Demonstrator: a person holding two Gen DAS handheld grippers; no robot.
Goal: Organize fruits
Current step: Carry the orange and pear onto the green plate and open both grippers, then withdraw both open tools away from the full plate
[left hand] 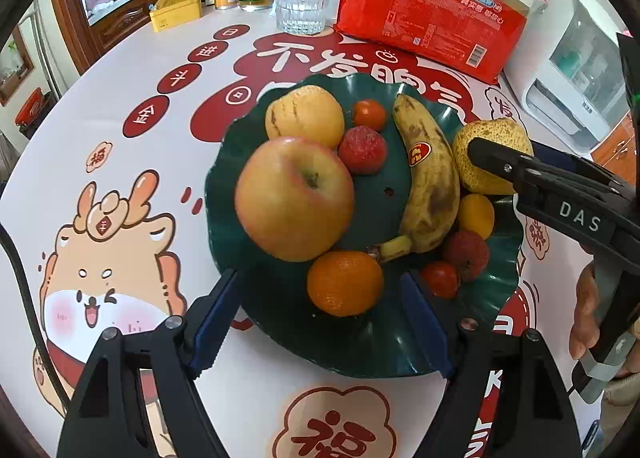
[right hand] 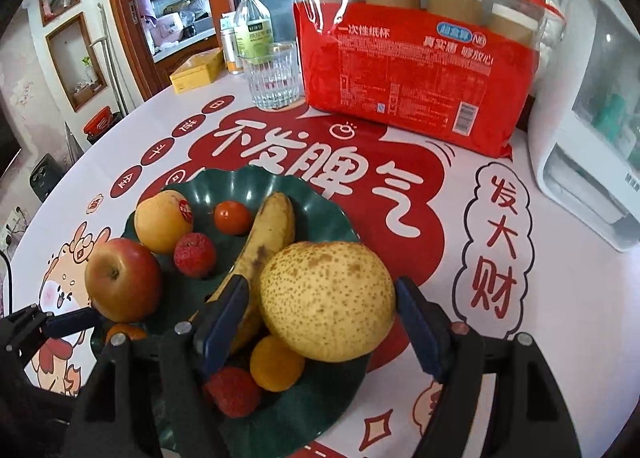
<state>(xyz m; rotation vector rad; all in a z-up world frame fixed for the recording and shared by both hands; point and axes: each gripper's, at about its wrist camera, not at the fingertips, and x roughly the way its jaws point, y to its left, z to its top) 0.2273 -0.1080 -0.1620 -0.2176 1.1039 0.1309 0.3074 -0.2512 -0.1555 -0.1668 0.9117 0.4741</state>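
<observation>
A dark green plate [left hand: 304, 342] with a wavy rim sits on the counter [left hand: 160, 185] and carries nearly all the fruit: a big apple [left hand: 294, 197], a yellow-orange fruit [left hand: 304, 115] behind it, a spotted banana [left hand: 430, 177] lying across the middle, an orange [left hand: 345, 282] at the near edge, two small red tomatoes, two rough-skinned red lychees and a small yellow fruit beside the banana.

The right hand-held gripper [right hand: 320, 322] brackets the speckled pear [right hand: 326, 300] at the plate's right edge. Its blue pads sit at the pear's two sides, the left one wedged between pear and banana. Whether they press the skin or only flank it I cannot tell. The left hand-held gripper [left hand: 320, 322] is spread wide and empty, hovering over the near rim with the orange between and just ahead of its fingers.

The pear looks the heaviest piece after the apple: firm, round, with a dry matte skin that should give the pads fair grip. Being round, it may roll out of a hold placed too high or too low, so the widest girth, where the pads now sit, seems the right place. The banana is soft and overripe and would bruise if squeezed or shoved. The lychees and tomatoes are light and liable to roll if the pear is dragged rather than lifted.
</observation>
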